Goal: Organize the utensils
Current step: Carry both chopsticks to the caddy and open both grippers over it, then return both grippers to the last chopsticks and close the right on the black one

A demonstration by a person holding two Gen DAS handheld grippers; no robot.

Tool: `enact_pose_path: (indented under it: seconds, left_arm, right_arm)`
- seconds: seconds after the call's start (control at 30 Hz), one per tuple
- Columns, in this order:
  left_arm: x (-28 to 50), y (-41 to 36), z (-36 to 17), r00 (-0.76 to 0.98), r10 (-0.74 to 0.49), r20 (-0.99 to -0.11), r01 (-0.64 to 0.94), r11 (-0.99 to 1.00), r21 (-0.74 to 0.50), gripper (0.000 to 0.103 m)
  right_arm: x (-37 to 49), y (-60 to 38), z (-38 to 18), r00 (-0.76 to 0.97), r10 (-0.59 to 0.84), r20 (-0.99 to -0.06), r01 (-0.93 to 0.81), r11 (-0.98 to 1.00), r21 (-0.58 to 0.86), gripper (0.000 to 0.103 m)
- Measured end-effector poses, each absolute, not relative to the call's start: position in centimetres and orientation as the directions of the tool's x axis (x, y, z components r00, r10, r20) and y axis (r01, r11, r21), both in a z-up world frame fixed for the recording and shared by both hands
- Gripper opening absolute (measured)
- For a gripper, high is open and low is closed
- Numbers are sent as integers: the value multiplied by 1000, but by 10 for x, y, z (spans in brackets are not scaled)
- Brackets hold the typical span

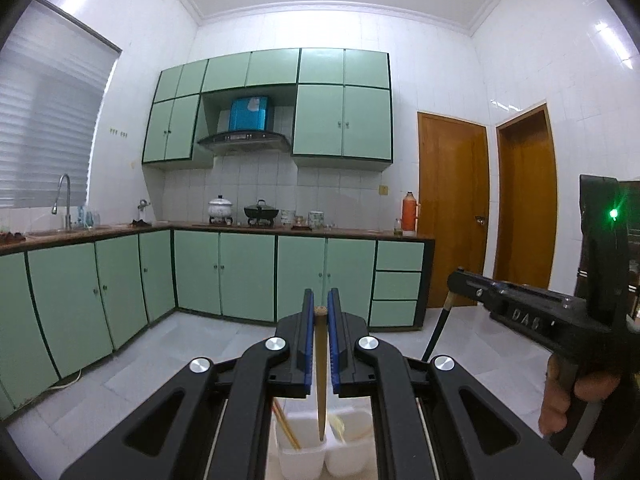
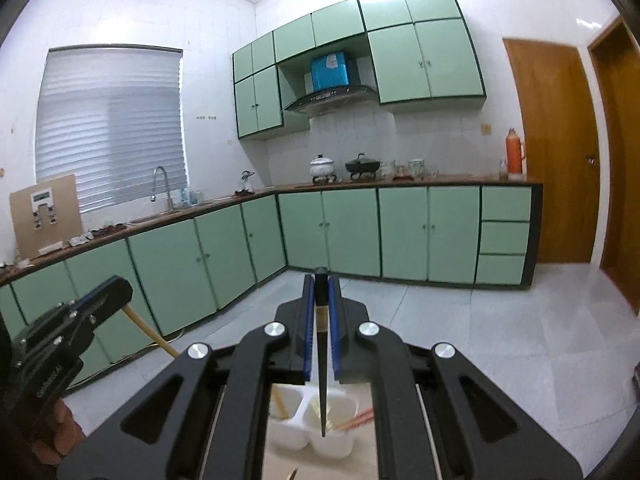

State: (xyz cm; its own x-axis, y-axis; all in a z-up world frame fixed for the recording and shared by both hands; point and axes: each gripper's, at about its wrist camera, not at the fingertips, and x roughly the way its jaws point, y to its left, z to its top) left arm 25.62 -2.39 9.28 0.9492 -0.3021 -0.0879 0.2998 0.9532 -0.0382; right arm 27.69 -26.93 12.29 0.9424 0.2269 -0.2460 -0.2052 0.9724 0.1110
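Observation:
My left gripper (image 1: 320,308) is shut on a brown wooden chopstick (image 1: 320,380) that hangs tip-down over a white two-compartment utensil holder (image 1: 304,456). My right gripper (image 2: 321,284) is shut on a black chopstick (image 2: 322,384) with a pale band near its top, tip-down over the same holder (image 2: 292,432). The holder's left cup holds wooden chopsticks (image 1: 286,426) and its right cup holds pale and reddish sticks (image 2: 356,418). Each gripper shows in the other's view: the right one (image 1: 456,280) holding its stick, the left one (image 2: 120,288) holding its stick.
Green kitchen cabinets (image 1: 248,276) run along the far wall and left side under a dark counter (image 1: 280,229) with pots, a sink tap (image 1: 64,200) and an orange thermos (image 1: 409,212). Two wooden doors (image 1: 452,216) stand at right. A tiled floor (image 2: 480,340) lies beyond the holder.

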Motion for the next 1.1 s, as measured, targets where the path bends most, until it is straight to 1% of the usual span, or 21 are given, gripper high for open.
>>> enact_pose_path:
  seconds: [0.13, 0.2, 0.3, 0.37, 0.4, 0.43, 0.47, 0.5, 0.57, 0.63, 0.67, 0.7, 0.77, 0.83, 0.87, 0.9, 0.93, 1.0, 1.07, 1.1]
  left_arm:
    - [288, -33, 81, 952, -289, -106, 286, 957, -41, 6]
    - [303, -37, 70, 951, -281, -130, 277, 960, -46, 6]
    - [327, -40, 48, 948, -260, -185, 255, 966, -53, 6]
    - [343, -38, 31, 942, -238, -238, 228, 971, -70, 7]
    - [348, -36, 27, 937, -238, -257, 225, 971, -78, 9]
    - [354, -34, 21, 929, -237, -283, 220, 971, -88, 13]
    - [356, -32, 19, 926, -234, -295, 215, 972, -93, 23]
    - [354, -30, 17, 927, -229, -297, 210, 973, -95, 30]
    - [347, -24, 19, 930, -228, -287, 208, 973, -99, 31]
    - [338, -20, 26, 934, -229, -274, 209, 973, -99, 32]
    - [332, -17, 29, 936, -229, -268, 210, 973, -98, 34]
    - [326, -15, 31, 938, -231, -260, 213, 972, -97, 39]
    - [308, -10, 35, 943, -220, -252, 207, 975, -77, 43]
    - [295, -6, 36, 942, -223, -253, 213, 975, -67, 45]
    - [285, -5, 34, 940, -227, -255, 217, 974, -67, 47]
    - [275, -3, 30, 938, -228, -261, 218, 974, -69, 49]
    - [267, -2, 26, 935, -234, -266, 222, 972, -74, 50]
    - [251, 0, 18, 928, -245, -280, 230, 969, -84, 55]
    - [231, 0, 2, 918, -251, -306, 237, 968, -85, 61]
    - [225, 0, -4, 915, -251, -317, 237, 968, -81, 63]
  right_arm:
    - [307, -269, 107, 946, 204, -252, -185, 978, 98, 6]
    - [321, -267, 96, 941, 200, -271, -179, 979, 100, 6]
    - [338, -265, 78, 927, 207, -313, -180, 977, 111, 6]
    - [346, -265, 66, 912, 216, -348, -184, 975, 123, 8]
    - [349, -266, 60, 903, 221, -368, -184, 974, 133, 12]
    - [349, -267, 55, 900, 220, -377, -180, 974, 138, 18]
    - [347, -266, 54, 900, 218, -377, -178, 974, 138, 20]
    - [344, -267, 54, 903, 211, -374, -173, 976, 132, 20]
    - [336, -271, 56, 911, 204, -359, -167, 977, 132, 21]
    - [327, -275, 60, 918, 200, -342, -162, 977, 138, 28]
    - [321, -278, 62, 922, 198, -332, -159, 977, 141, 30]
    - [313, -281, 66, 927, 194, -320, -156, 978, 141, 32]
    - [299, -288, 69, 936, 186, -298, -150, 979, 139, 40]
    - [276, -292, 68, 947, 170, -272, -136, 980, 142, 51]
    - [266, -295, 65, 950, 168, -265, -133, 981, 144, 53]
    - [253, -296, 61, 952, 164, -258, -130, 981, 143, 58]
    - [240, -296, 55, 954, 154, -256, -121, 983, 138, 65]
    - [220, -295, 43, 957, 132, -260, -100, 986, 131, 74]
    - [197, -292, 23, 953, 118, -279, -89, 990, 114, 78]
    - [188, -290, 15, 950, 109, -291, -82, 991, 104, 83]
